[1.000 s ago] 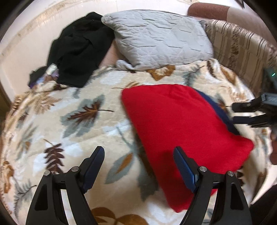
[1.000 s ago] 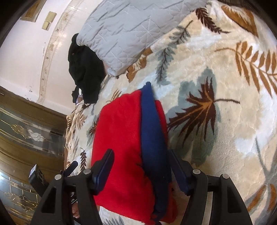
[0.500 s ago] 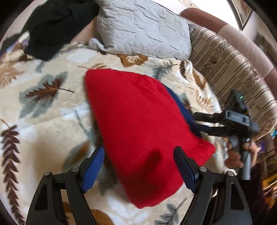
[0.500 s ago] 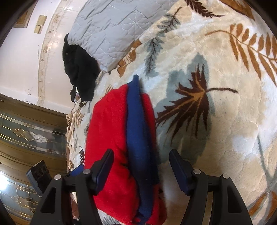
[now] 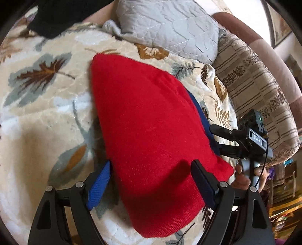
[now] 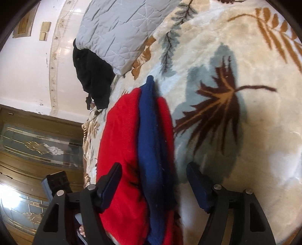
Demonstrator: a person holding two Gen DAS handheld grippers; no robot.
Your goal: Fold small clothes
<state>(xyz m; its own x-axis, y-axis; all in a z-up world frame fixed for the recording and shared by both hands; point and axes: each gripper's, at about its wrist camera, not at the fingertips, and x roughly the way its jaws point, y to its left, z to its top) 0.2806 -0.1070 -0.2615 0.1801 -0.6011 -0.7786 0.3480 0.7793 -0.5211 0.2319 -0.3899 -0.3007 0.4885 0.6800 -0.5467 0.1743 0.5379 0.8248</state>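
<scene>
A folded red knit garment (image 5: 151, 122) lies on the leaf-pattern blanket (image 5: 47, 113), with a dark blue layer (image 5: 200, 113) showing along its right edge. My left gripper (image 5: 151, 165) hovers over its near end with jaws opening; the red cloth lies between and under the pads, which do not press on it. My right gripper (image 5: 215, 138) comes in from the right at the blue edge. In the right wrist view its jaws (image 6: 153, 169) are opening too, straddling the blue band (image 6: 149, 132) and red fabric (image 6: 120, 135) without squeezing them.
A grey quilted pillow (image 5: 166, 28) and a heap of black clothes (image 5: 56, 17) lie at the far side. A striped sofa back (image 5: 260, 90) runs along the right. A wooden door with glass panes (image 6: 37, 150) stands beyond the blanket's edge.
Both grippers have sunk closer to the garment. The left one swung right and tipped down, so the red cloth now sits between its jaws. Both pairs of jaws stand slightly wider.
</scene>
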